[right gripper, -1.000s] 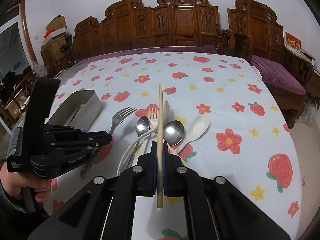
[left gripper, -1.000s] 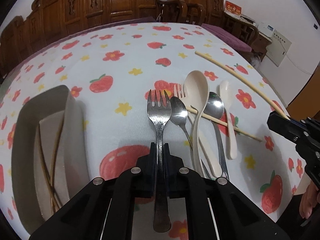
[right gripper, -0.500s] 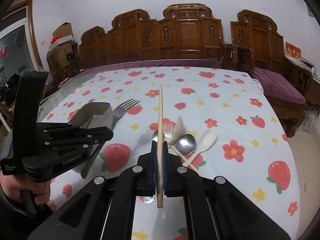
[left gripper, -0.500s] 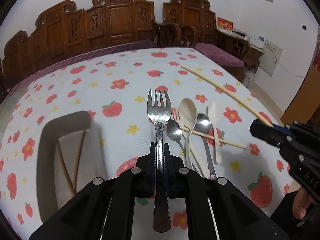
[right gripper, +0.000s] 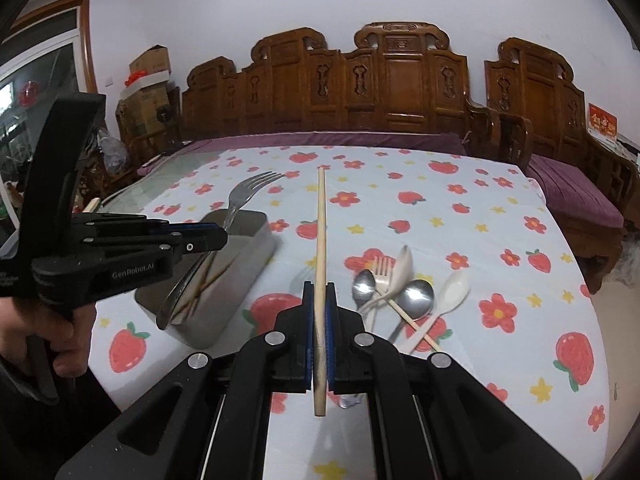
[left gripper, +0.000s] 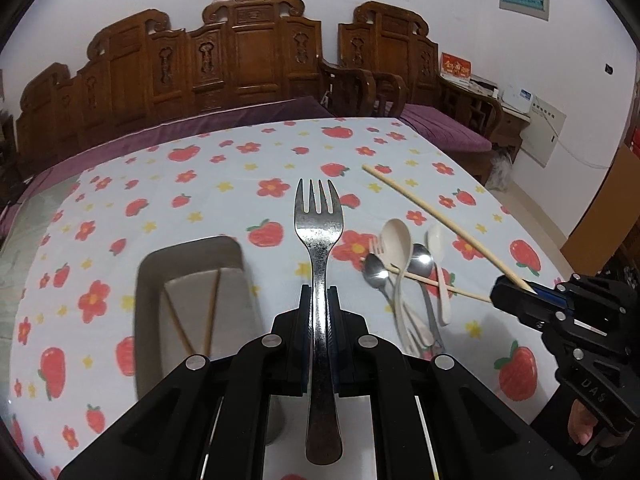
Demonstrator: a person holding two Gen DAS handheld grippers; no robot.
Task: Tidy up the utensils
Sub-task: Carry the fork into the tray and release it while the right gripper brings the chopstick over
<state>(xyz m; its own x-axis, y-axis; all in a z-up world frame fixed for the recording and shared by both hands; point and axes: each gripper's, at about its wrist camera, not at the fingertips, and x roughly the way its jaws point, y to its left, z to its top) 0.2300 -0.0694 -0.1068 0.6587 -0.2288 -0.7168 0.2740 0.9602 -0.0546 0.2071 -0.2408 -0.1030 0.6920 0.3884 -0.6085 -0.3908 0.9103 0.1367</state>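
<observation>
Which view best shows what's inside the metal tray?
The left wrist view: it looks down into the metal tray, showing two chopsticks crossed on its floor. The right wrist view sees the tray at a low angle, partly behind the left gripper.

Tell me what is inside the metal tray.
The tray holds two brown chopsticks lying in a V on its floor. Its near end is hidden behind the left gripper, so anything there cannot be seen.
</observation>
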